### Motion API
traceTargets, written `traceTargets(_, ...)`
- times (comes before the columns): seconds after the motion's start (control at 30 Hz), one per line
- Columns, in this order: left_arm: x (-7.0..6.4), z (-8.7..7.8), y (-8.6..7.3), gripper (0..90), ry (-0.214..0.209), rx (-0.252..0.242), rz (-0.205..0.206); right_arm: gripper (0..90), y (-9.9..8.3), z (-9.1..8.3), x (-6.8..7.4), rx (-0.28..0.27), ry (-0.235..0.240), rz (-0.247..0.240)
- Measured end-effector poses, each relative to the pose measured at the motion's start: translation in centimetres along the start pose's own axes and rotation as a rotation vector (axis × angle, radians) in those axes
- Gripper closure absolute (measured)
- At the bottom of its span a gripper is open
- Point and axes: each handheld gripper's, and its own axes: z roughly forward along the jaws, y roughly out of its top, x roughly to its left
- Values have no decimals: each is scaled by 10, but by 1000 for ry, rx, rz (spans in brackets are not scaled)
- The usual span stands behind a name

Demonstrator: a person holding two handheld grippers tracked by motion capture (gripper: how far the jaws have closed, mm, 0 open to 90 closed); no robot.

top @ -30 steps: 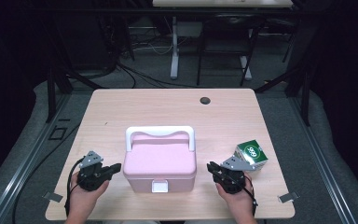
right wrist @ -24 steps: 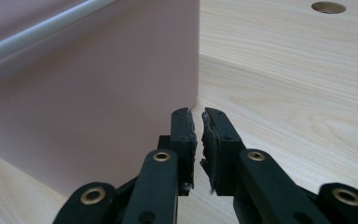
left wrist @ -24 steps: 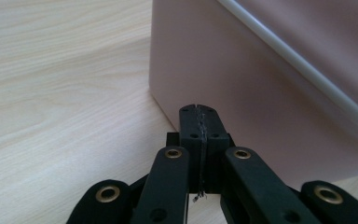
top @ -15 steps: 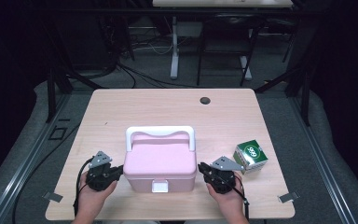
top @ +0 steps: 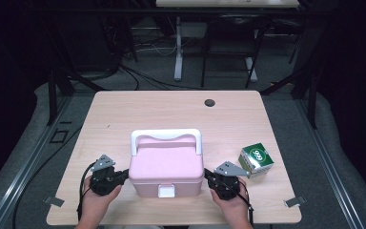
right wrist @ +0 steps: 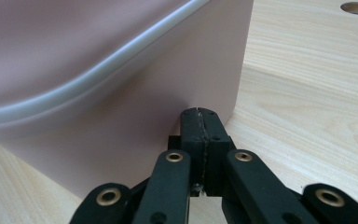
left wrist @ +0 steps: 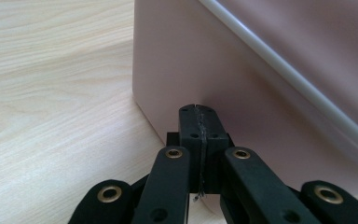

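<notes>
Pink box (top: 167, 168) closed, between two shut claws.

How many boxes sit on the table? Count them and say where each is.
2. The pink box with a white handle sits near the table's front edge, between the left hand-held gripper and right hand-held gripper. The small green box lies to its right.

I can read almost no text here. To my right on the desk (top: 124, 114) stands a small green and white box (top: 255, 160); its green top carries a white oval mark with some characters inside, maybe three round figures, but they are too small and blurred for me to read. The pink case (top: 167, 167) in front of me has no writing or label that I can make out.
</notes>
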Motion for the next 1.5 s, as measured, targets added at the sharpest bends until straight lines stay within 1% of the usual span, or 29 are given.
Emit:
traceTargets(0.03,-1,0,0,900,0,3,6,900,0,-1,-1,-1,4,-2)
traceTargets(0.13,-3,1,0,900,-3,3,7,900,-1,-3,-2,2,6,8)
traceTargets(0.3,-6,2,0,900,-13,5,9,900,-2,-8,-3,12,3,11)
traceTargets(0.33,-7,2,0,900,-13,10,17,900,-3,-9,-4,13,12,13)
traceTargets(0.5,-8,2,0,900,-19,11,16,900,-4,-13,-4,23,20,17)
traceTargets(0.6,-10,2,-1,900,-23,12,18,900,-4,-14,-4,25,12,16)
traceTargets(0.8,-10,2,-2,900,-35,12,14,900,-5,-17,-5,34,15,8)
traceTargets(0.87,-9,2,-2,900,-39,10,15,900,-5,-16,-5,27,16,7)
traceTargets(0.93,-8,2,-2,900,-37,13,23,900,-5,-16,-5,33,18,5)
traceTargets(1.03,-7,2,-1,900,-40,12,24,898,-4,-16,-6,33,20,8)
traceTargets(1.07,-7,1,0,900,-46,17,30,864,-4,-16,-9,33,26,7)
traceTargets(1.1,-7,1,0,899,-46,15,30,850,-3,-16,-10,36,34,12)
traceTargets(1.27,-5,-2,1,885,-55,9,18,817,-2,-17,-12,37,42,17)
traceTargets(1.33,-3,-3,2,877,-64,-8,1,789,-1,-18,-13,37,34,34)
traceTargets(1.37,-2,-4,4,872,-69,-7,1,766,0,-20,-14,26,40,43)
traceTargets(1.43,-1,-5,6,859,-68,-10,6,760,1,-21,-15,25,43,43)
traceTargets(1.47,0,-6,8,847,-71,-14,1,738,3,-22,-16,10,56,39)
traceTargets(1.5,0,-7,9,836,-71,-17,-2,724,5,-23,-17,17,53,34)
